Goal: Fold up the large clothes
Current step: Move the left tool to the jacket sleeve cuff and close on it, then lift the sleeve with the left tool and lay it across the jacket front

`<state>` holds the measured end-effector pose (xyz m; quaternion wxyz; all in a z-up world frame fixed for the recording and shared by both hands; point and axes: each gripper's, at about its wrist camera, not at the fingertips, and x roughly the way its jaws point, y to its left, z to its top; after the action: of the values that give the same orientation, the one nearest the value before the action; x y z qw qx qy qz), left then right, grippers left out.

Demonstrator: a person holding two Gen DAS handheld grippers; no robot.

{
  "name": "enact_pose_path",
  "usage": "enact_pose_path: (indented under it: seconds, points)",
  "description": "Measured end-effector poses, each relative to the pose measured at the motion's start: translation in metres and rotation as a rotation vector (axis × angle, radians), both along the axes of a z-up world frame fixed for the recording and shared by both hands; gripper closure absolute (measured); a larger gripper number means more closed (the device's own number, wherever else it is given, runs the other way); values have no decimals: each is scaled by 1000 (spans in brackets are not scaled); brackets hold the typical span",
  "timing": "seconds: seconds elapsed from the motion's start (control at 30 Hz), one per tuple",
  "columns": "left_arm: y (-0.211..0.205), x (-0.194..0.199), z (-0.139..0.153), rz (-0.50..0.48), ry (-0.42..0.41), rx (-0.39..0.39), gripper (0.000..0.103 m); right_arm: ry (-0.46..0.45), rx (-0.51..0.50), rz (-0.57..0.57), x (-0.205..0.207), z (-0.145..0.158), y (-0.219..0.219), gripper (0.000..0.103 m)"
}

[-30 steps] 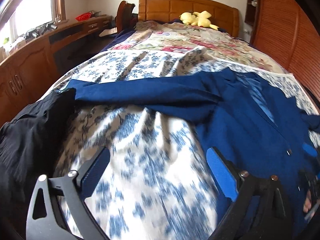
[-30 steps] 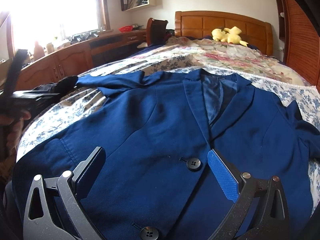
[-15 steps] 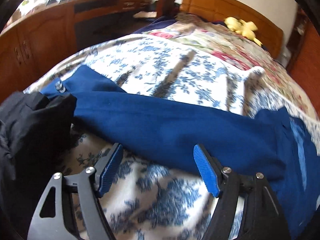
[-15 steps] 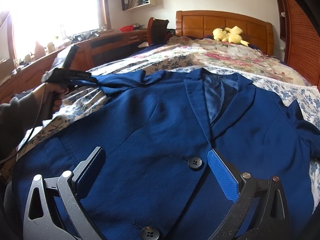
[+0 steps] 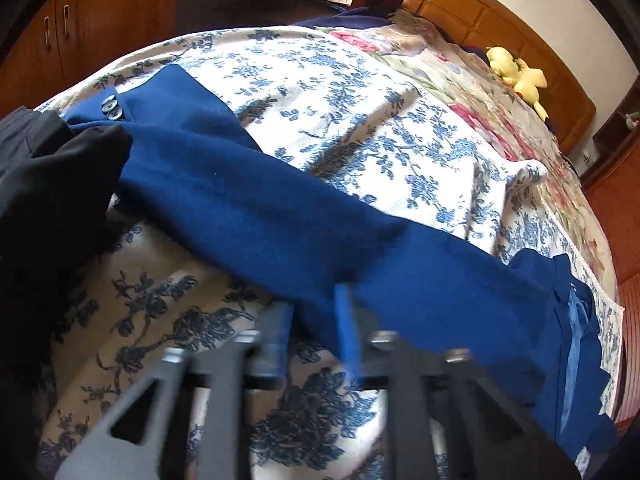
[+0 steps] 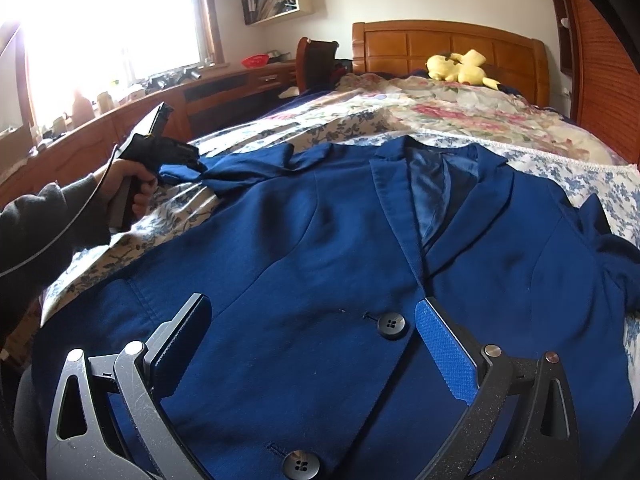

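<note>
Bed (image 6: 500, 120) with floral sheet carries blue jacket (image 6: 320, 264), front up, buttoned. Left gripper (image 5: 314, 320): fingers nearly closed on the outstretched sleeve (image 5: 280, 216). Right gripper (image 6: 312, 344): fingers spread above the jacket's front.

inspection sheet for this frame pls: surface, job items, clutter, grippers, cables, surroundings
Surface: bed with blue-floral bedspread, rumpled.
Job's things: blue blazer lying face up, buttoned; its sleeve stretched out sideways.
Clutter: black garment over the sleeve's cuff end; yellow plush toy by the headboard.
Grippers: left gripper jaws nearly together at the sleeve's edge, blurred; right gripper open above the blazer front.
Cables: thin cable running from the left gripper's handle along the person's arm.
Surroundings: wooden headboard, wooden cabinets, bright window, wall shelf.
</note>
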<state>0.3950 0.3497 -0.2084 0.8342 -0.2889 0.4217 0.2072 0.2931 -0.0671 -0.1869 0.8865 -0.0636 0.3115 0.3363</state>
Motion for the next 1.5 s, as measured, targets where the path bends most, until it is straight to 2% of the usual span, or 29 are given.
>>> enact_pose_path:
  seconds: [0.03,0.07,0.17,0.3,0.43,0.53,0.6,0.7,0.9,1.0,1.13,1.3,1.5]
  points:
    - [-6,0,7,-3,5,39,100,2,2,0,0,0,0,0]
    - [-12,1,14,-13,7,78,102,3,3,0,1,0,-1,0]
    - [-45,1,47,-75,-13,213,102,5,5,0,0,0,-1,0]
    - [-96,-5,89,-200,-68,295,102,8,9,-1,0,0,-2,0]
    - [-147,-19,120,-334,-107,338,102,9,14,-3,-1,1,-3,0]
    - [-169,-26,130,-396,-107,359,98,7,13,-3,-1,1,-2,0]
    - [-176,-30,131,-421,-97,370,93,6,12,-2,-1,1,-2,0]
    - [-180,-42,132,-453,-102,383,80,5,14,-3,0,1,-2,0]
    - [-182,-72,138,-496,-140,418,50,3,12,-2,0,2,-2,0]
    - [-178,-89,142,-514,-159,435,48,3,12,-2,0,2,-2,0]
    - [-161,-101,136,-476,-154,472,48,2,11,-2,0,1,-2,0]
    - [-118,-89,103,-393,-85,461,48,2,10,-3,0,1,-1,0]
    - [-68,-66,56,-297,-24,407,48,2,10,-2,0,1,-1,0]
